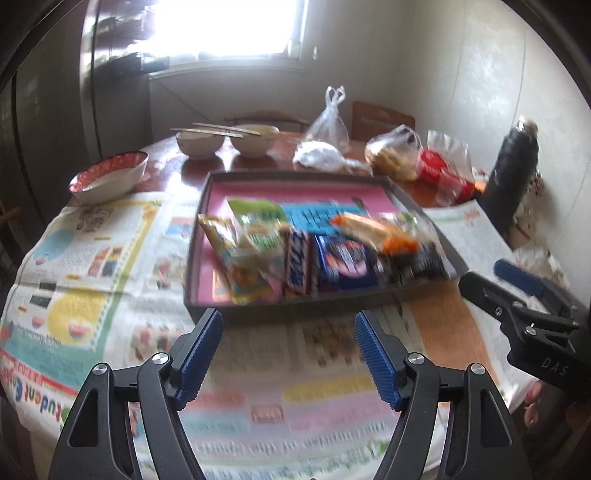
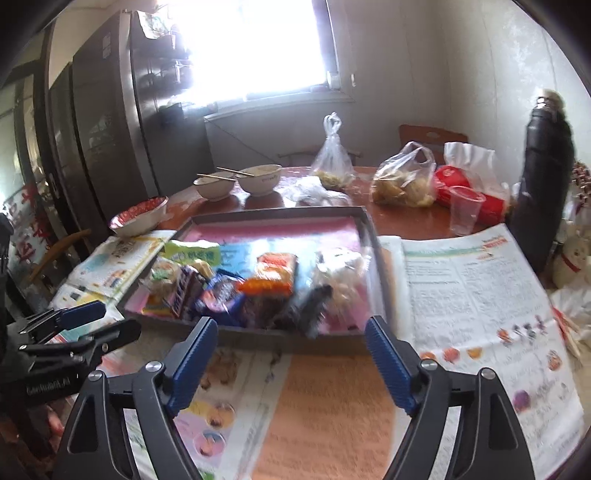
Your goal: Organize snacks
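Fingers (image 2: 388, 365) parted; only right wrist view shows plastic cup (image 2: 466, 209).

Tray (image 1: 207, 229) on newspaper (image 1: 92, 258) | snacks (image 1: 332, 254) in tray, near side | bowls (image 1: 225, 142) behind tray | bags (image 1: 391, 151) behind-right of tray | flask (image 1: 513, 166) right of tray | grippers before tray

Daylight floods from the blown-out window (image 1: 229, 26) behind the tabletop (image 2: 406, 221), leaving the cabinets beside it dim, the snack packets (image 1: 295, 251) before it motion-blurred, and fisheye edges curved, dark.
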Demonstrator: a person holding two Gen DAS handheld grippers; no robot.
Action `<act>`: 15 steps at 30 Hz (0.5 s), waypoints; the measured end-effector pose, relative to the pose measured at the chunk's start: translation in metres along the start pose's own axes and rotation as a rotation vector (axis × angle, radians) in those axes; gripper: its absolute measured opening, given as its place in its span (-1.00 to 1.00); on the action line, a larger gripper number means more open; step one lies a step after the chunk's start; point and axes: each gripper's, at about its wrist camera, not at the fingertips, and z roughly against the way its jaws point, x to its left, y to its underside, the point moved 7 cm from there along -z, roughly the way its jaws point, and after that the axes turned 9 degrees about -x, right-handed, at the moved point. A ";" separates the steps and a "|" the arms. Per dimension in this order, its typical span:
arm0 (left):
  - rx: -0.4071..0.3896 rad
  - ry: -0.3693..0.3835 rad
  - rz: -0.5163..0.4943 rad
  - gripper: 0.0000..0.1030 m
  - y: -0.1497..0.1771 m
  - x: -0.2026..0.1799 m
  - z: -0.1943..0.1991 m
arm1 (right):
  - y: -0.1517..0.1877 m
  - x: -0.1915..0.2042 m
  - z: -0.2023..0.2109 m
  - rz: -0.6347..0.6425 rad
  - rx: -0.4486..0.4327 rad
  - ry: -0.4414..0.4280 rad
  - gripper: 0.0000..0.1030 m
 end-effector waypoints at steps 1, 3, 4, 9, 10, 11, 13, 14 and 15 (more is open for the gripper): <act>0.000 0.008 0.000 0.47 0.005 -0.003 0.003 | 0.004 0.000 0.004 0.001 0.001 0.007 0.70; 0.013 0.007 -0.001 0.47 0.013 -0.005 0.006 | 0.011 0.000 0.009 0.012 0.017 0.004 0.77; 0.019 0.009 -0.001 0.47 0.016 -0.007 0.007 | 0.012 0.000 0.011 0.014 0.018 0.008 0.78; 0.030 0.005 0.002 0.47 0.025 -0.007 0.014 | 0.020 0.003 0.022 0.019 0.011 0.018 0.81; 0.030 0.002 0.002 0.47 0.025 -0.007 0.015 | 0.022 0.004 0.023 0.022 0.011 0.016 0.81; 0.027 0.002 0.003 0.47 0.026 -0.007 0.017 | 0.024 0.005 0.024 0.024 0.014 0.014 0.81; 0.028 0.003 0.002 0.47 0.027 -0.008 0.019 | 0.028 0.008 0.026 0.034 0.022 0.010 0.81; 0.028 0.003 0.002 0.47 0.027 -0.008 0.020 | 0.030 0.008 0.027 0.036 0.024 0.012 0.82; 0.029 0.002 0.002 0.47 0.028 -0.007 0.021 | 0.030 0.008 0.028 0.030 0.022 0.012 0.82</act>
